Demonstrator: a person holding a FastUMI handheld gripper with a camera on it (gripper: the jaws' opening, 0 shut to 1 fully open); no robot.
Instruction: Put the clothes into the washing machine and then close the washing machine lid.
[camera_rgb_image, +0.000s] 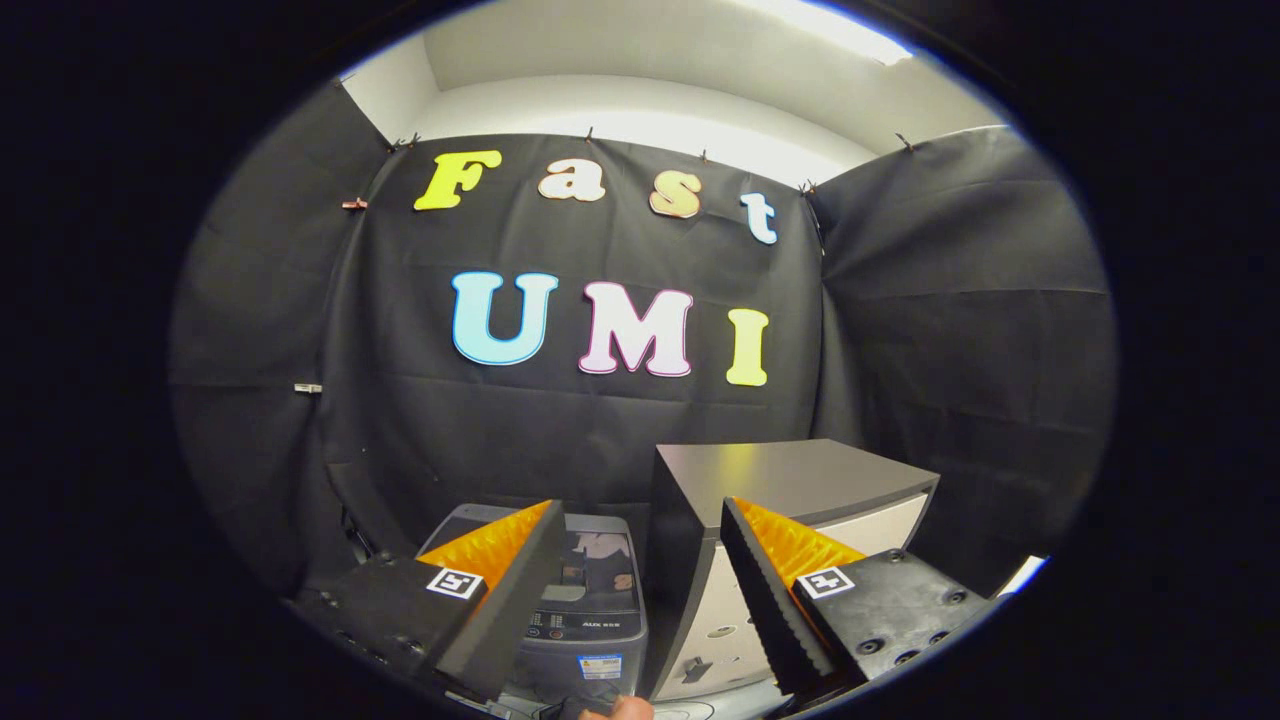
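- Nearest us, a fingertip (630, 708) of the person's hand peeks up just below the fingers; we can't tell what it's doing.
- Our gripper (640, 560) is wide open, holding nothing; the gap between the fingers is clear.
- Just ahead, low between the fingers: a small grey top-load washing machine (590, 610), control panel facing us. Its dark lid (598, 560) reads as lying flat, though the left finger covers part of it, so we wouldn't swear to it.
- Right beside the washer, touching or nearly so: a grey-topped cabinet (790, 480) with a pale front, partly behind the right finger.
- Clothes: we can't place them from here.
- Beyond: black cloth wall (560, 430), white ceiling above.
- Risks as we judge them: if the lid is down, clothes can't go in until it's lifted. Cabinet sits tight on the washer's right edge, so a wide-open right finger could clip it on approach.
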